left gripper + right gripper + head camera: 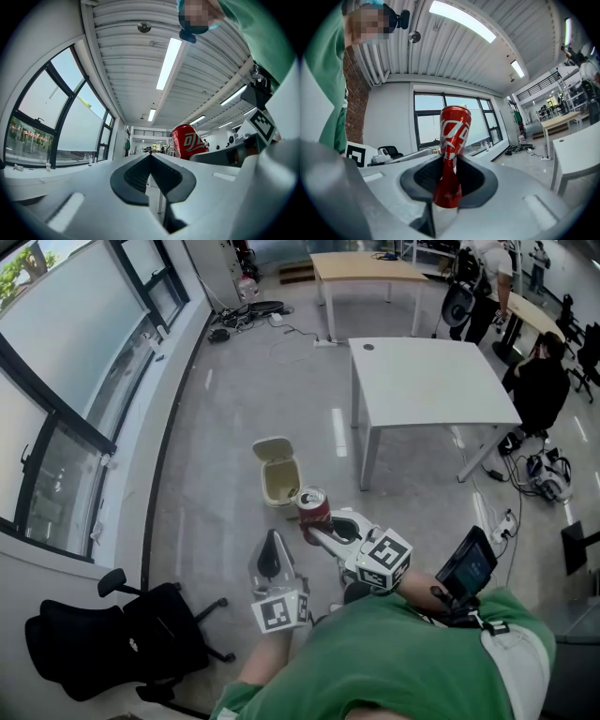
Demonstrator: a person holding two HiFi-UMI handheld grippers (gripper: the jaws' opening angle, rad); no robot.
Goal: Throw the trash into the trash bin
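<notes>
The right gripper (317,524) pinches a red can (312,506) low on its body. The can stands top up between the pads and is squeezed thin where they press. In the head view the can hangs just beside the near edge of the open bin (280,486), which stands on the floor (216,474) left of a white table (431,381). The left gripper (272,542) is pressed together on nothing, close beside the right one.
</notes>
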